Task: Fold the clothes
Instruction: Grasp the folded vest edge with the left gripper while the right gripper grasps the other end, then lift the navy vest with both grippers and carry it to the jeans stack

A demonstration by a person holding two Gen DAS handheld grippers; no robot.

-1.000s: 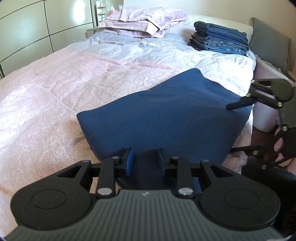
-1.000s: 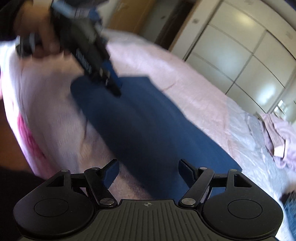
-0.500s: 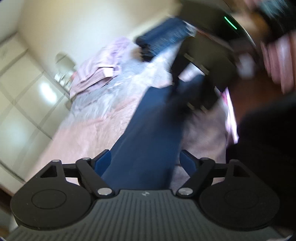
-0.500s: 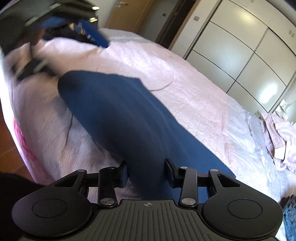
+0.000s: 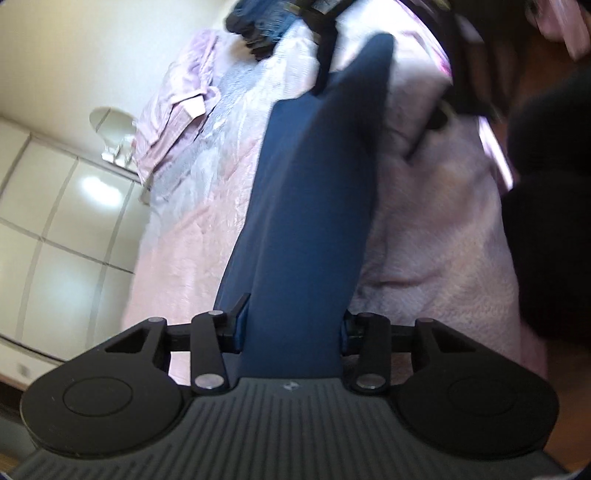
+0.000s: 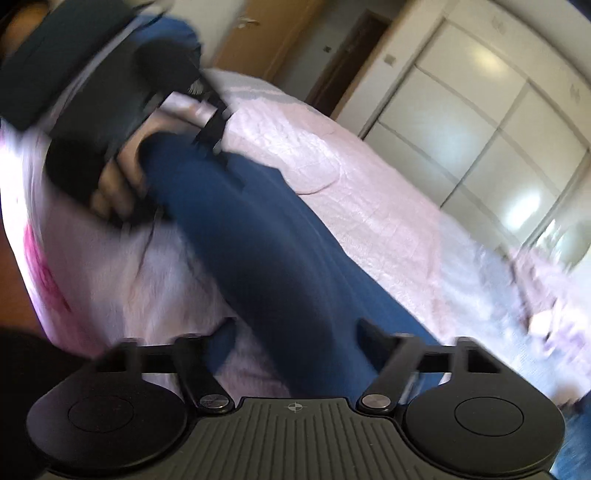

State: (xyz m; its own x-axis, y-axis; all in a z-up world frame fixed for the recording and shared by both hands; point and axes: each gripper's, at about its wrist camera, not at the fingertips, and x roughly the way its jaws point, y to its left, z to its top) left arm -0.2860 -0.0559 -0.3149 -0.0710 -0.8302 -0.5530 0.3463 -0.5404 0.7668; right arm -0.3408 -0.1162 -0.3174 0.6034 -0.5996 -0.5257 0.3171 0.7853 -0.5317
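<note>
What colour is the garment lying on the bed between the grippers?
Plain dark blue garment, no pattern, on a pale pink bedspread. Left wrist view shows it best.

Navy garment [image 5: 314, 206], folded into long narrow strip, lies flat on pink bedspread [image 5: 436, 229], near bed's edge.

Bedspread [image 5: 192, 258] bare and flat between garment [image 5: 306, 206] and wardrobe [image 5: 55, 229] side: open passage there; same bare stretch runs beyond the garment in right view [image 6: 369, 192]. Far end of the bed blocked by pillows [image 5: 177, 107] and a dark stack [image 5: 258, 26], blurred; near edge side crowded by a dark sleeve [image 5: 546, 221]. Garment fills the gap of the closing left gripper [image 5: 291, 326] and runs between the opening fingers of the right gripper [image 6: 295, 343]; the hand [image 6: 114, 184] holding the left gripper stands at the garment's far end in right view.
</note>
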